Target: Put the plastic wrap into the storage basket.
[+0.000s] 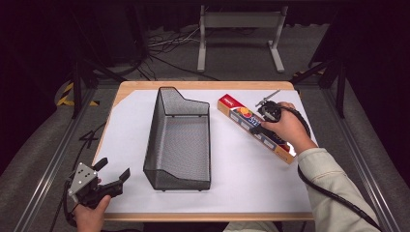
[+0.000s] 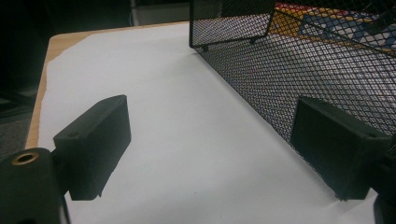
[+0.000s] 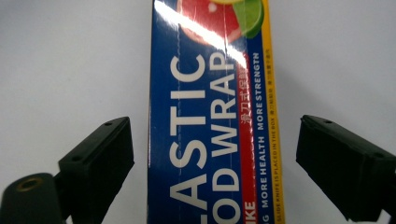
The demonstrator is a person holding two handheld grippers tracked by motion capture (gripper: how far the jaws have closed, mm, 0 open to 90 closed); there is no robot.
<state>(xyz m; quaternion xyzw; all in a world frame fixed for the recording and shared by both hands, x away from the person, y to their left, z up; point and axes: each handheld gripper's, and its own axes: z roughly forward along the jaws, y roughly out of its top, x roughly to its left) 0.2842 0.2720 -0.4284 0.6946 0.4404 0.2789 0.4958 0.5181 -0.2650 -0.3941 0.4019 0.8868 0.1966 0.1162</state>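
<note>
While the plastic wrap box (image 1: 256,128) is lying diagonally at centre right of the high view on the white sheet (image 1: 251,179), the right hand-held gripper (image 3: 212,170) is hovering over it, jaws apart and straddling the box without touching. Left of the box, the black mesh basket (image 1: 178,169) is sitting mid-frame. At lower left, the left hand-held gripper (image 1: 113,176) is gaping open above the bench (image 1: 203,85) edge, just beside the basket wall.
</note>
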